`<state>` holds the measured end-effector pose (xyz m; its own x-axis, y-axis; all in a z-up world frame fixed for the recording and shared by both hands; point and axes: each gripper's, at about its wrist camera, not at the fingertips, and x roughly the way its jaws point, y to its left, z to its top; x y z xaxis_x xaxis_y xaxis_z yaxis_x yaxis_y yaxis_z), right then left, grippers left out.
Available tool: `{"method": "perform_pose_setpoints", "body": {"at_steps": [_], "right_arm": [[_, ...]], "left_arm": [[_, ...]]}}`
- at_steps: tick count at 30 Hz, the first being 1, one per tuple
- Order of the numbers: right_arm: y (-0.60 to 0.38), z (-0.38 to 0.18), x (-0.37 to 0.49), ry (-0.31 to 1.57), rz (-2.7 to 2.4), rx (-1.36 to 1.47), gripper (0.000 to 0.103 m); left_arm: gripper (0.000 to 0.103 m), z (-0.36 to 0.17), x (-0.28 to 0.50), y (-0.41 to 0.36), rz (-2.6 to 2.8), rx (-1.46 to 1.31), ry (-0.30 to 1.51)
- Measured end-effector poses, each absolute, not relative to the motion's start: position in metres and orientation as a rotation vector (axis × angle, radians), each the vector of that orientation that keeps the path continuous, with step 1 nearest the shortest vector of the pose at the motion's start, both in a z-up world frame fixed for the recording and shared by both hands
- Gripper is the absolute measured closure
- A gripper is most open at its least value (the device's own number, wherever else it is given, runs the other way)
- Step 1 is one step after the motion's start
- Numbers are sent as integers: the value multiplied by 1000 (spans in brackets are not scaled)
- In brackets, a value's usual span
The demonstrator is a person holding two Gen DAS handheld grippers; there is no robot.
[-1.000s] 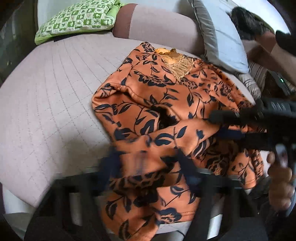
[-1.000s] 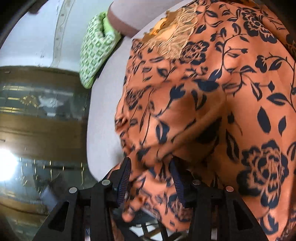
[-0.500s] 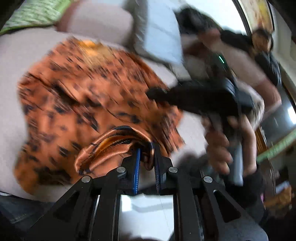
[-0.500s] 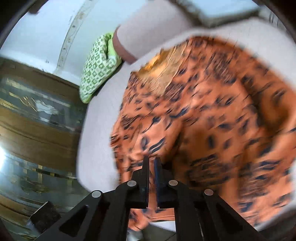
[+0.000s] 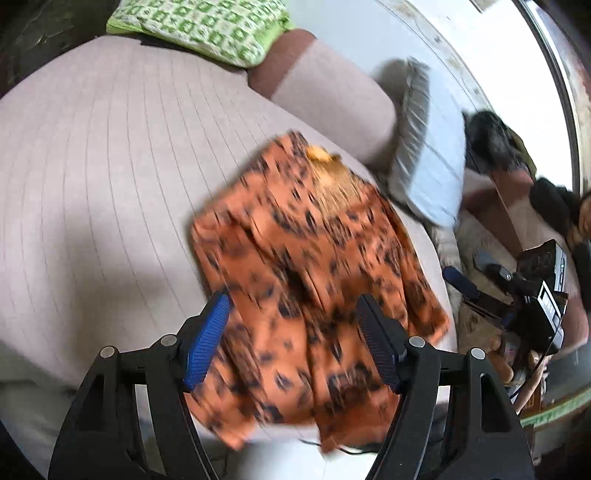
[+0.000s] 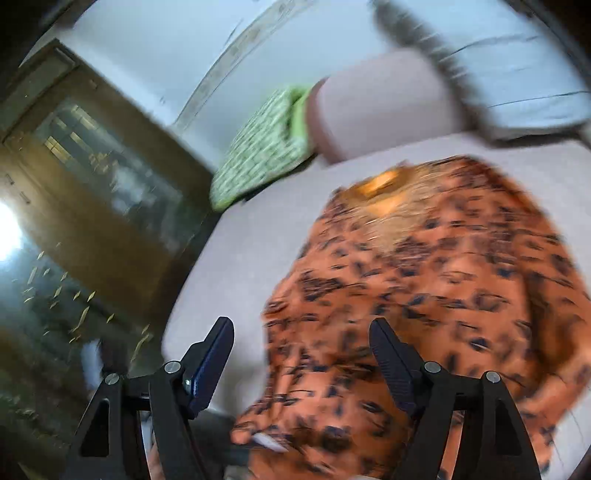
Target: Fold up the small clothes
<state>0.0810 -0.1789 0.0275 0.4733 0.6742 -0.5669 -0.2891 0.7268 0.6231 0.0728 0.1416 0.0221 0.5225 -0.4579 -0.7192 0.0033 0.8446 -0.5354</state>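
Your left wrist camera looks steeply down over the left gripper (image 5: 291, 339) from above the bed (image 5: 103, 177), the orange garment (image 5: 314, 266) close at six o'clock; your right wrist camera sits nearer, tilted, the garment (image 6: 443, 295) at four o'clock; both share the green pillow (image 5: 207, 26) at twelve.

An orange garment (image 5: 314, 266) with a dark floral print lies blurred on a pale pink quilted bed (image 5: 103, 158), its gold-trimmed neckline pointing away. In the foreground the left tongs (image 5: 291, 317) hang above its near edge, their blue-padded jaws spread wide after just opening, with nothing pinched between them. A green-and-white patterned pillow (image 5: 207, 26) sits at the top, a pale blue-grey pillow (image 5: 428, 166) to the right. At far right, a hand (image 5: 506, 354) holds the right tongs (image 5: 476, 280).
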Motion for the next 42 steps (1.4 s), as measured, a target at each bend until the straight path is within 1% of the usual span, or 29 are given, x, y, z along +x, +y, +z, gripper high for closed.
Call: {"method": "perform_pose_setpoints", "body": {"at_steps": [5, 10, 11, 13, 15, 17, 18, 19, 20, 21, 22, 24, 26, 28, 30, 31, 32, 33, 34, 35, 37, 38, 39, 40, 42], "right_arm": [[-158, 34, 161, 991, 650, 446, 31], [-134, 2, 256, 1118, 661, 516, 34], [-129, -9, 271, 1155, 665, 552, 36], [-113, -32, 303, 1235, 647, 595, 44], [-91, -53, 335, 1273, 584, 476, 44], [-80, -73, 358, 1295, 513, 345, 46], [-80, -91, 368, 1331, 465, 334, 54], [-83, -105, 373, 1371, 447, 367, 76], [-86, -119, 375, 1414, 464, 443, 86], [-86, -120, 372, 1404, 497, 488, 88], [-84, -108, 370, 1359, 518, 448, 92], [-82, -81, 370, 1276, 574, 445, 94], [-81, -48, 379, 1177, 613, 501, 94], [-74, -22, 393, 1104, 618, 522, 95], [-65, -12, 407, 1052, 597, 532, 95], [-62, -15, 418, 1038, 562, 545, 95], [-60, -21, 425, 1040, 540, 550, 94], [-58, -36, 437, 1085, 522, 554, 93], [-57, -54, 445, 1164, 515, 559, 93], [-56, -62, 445, 1196, 504, 560, 93], [-69, -68, 433, 1194, 504, 562, 92], [-75, -64, 424, 1179, 534, 558, 91], [-85, -56, 407, 1153, 563, 560, 85], [-91, -52, 397, 1141, 574, 565, 73], [-104, -40, 355, 1110, 613, 572, 60]], "left_arm": [[31, -8, 156, 147, -185, -474, 1110], [31, -60, 231, 126, -193, -363, 1231], [31, -65, 239, 122, -208, -357, 1249], [32, -76, 248, 119, -235, -364, 1271], [38, -83, 251, 117, -238, -366, 1271], [66, -91, 254, 115, -251, -359, 1312], [71, -92, 254, 116, -249, -352, 1336], [83, -90, 254, 120, -251, -378, 1351], [89, -86, 255, 123, -264, -427, 1374], [90, -83, 255, 127, -269, -457, 1383], [91, -75, 256, 132, -274, -477, 1386], [92, -53, 264, 148, -279, -525, 1357], [93, -33, 283, 160, -319, -551, 1345], [93, -18, 300, 177, -286, -555, 1291], [93, -14, 315, 188, -299, -582, 1230], [91, -17, 321, 192, -309, -572, 1191], [85, -24, 324, 195, -294, -552, 1183], [84, -40, 325, 200, -232, -544, 1222], [83, -52, 324, 204, -177, -538, 1264], [83, -63, 322, 207, -117, -482, 1305], [83, -63, 320, 210, -68, -352, 1300], [83, -59, 318, 212, -55, -332, 1295], [83, -54, 316, 217, -39, -338, 1282], [83, -47, 312, 222, -42, -371, 1265], [78, -40, 303, 231, -66, -428, 1259]]}}
